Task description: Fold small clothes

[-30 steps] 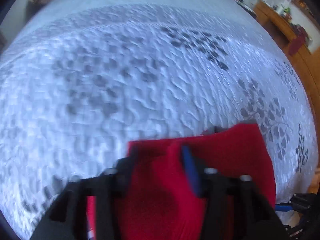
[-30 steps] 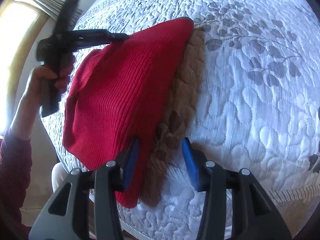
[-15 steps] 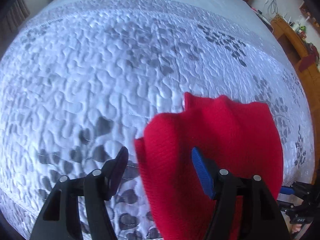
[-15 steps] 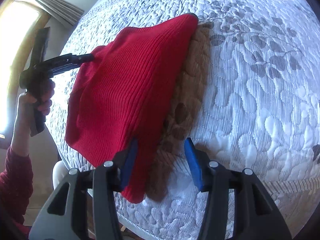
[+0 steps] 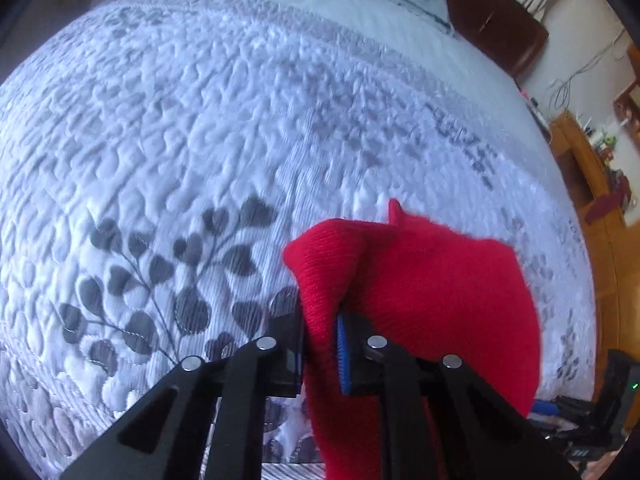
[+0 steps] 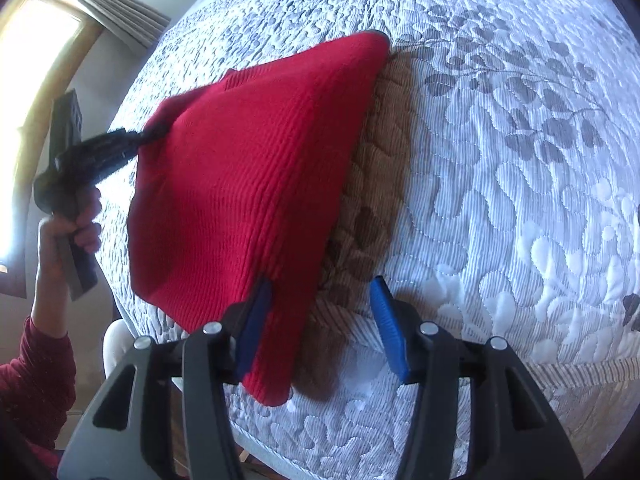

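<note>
1. The left gripper [image 5: 318, 346] has just closed its jaws; half a second ago they stood wide with the red knit garment [image 5: 420, 300] loose between them, and now the pads pinch a bunched edge of it.
2. In the right wrist view that same left gripper [image 6: 150, 136], in the person's hand [image 6: 72, 220], pulls the garment's near corner up and outward, so the cloth hangs taut and lifted rather than slumped as it was.
3. The right gripper [image 6: 322, 330] stands about half open. Its left pad sits against the garment's lower edge and the other pad is over the bedspread [image 6: 520, 220]; I judge it is not gripping, though the contact is hard to make out.
4. The garment lies near the bed's edge, its far corner resting on the quilt, throwing a brown shadow beside it.
5. With one corner secured, the fold looks ready to begin; the right gripper probably needs to take hold of the lower edge first.
6. Farther off, a headboard [image 5: 492, 20] and wooden furniture [image 5: 580, 168] stand beyond the bed.
</note>
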Tool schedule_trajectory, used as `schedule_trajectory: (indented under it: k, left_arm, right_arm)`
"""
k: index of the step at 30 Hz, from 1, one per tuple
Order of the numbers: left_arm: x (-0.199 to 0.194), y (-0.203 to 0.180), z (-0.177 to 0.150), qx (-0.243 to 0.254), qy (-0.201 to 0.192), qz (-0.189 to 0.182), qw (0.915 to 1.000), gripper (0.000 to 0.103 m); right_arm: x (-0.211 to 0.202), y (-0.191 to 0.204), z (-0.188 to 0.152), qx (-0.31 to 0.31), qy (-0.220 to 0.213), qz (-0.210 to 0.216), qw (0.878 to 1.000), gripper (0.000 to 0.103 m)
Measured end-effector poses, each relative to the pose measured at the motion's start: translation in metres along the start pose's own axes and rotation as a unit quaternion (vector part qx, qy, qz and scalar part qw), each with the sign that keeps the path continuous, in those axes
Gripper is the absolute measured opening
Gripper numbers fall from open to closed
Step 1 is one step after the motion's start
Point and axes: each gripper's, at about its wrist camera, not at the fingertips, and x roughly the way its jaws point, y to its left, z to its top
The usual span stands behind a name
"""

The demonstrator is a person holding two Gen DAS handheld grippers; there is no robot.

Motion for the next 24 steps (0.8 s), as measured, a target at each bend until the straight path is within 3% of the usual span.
schedule_trajectory:
  k: [4,6,8,12,16,19,21,24]
  left_arm:
    - [0.018,-0.003,0.007,0.000,0.016,-0.002,0.9999,0.020]
    - [0.014,-0.003,0.010,-0.003,0.026,0.002,0.9997,0.030]
    - [0.003,-0.003,0.003,-0.008,0.037,0.011,0.9992,0.051]
    - [-0.022,-0.002,-0.035,-0.019,0.061,-0.009,0.9979,0.055]
    - [-0.034,-0.009,-0.079,-0.009,0.086,-0.022,0.9960,0.057]
    - [-0.037,-0.021,-0.105,0.008,0.094,-0.032,0.9951,0.057]
    - [-0.033,-0.029,-0.114,0.032,0.098,-0.004,0.9946,0.055]
    - [-0.029,-0.036,-0.119,0.052,0.100,0.003,0.9936,0.041]
  right_arm:
    - [0.003,0.000,0.000,0.006,0.002,0.000,1.000,0.051]
    - [-0.002,0.002,-0.002,0.004,0.001,0.000,1.000,0.052]
    - [-0.008,0.004,-0.006,0.003,0.000,0.007,1.000,0.055]
    - [-0.011,0.012,-0.020,0.004,0.011,0.036,0.999,0.061]
    - [0.003,0.018,-0.033,0.015,0.029,0.047,0.998,0.061]
    - [0.016,0.022,-0.035,0.024,0.045,0.048,0.998,0.037]
    - [0.020,0.023,-0.036,0.030,0.047,0.034,0.998,0.020]
    - [0.005,0.028,-0.041,0.027,0.037,0.039,0.998,0.014]
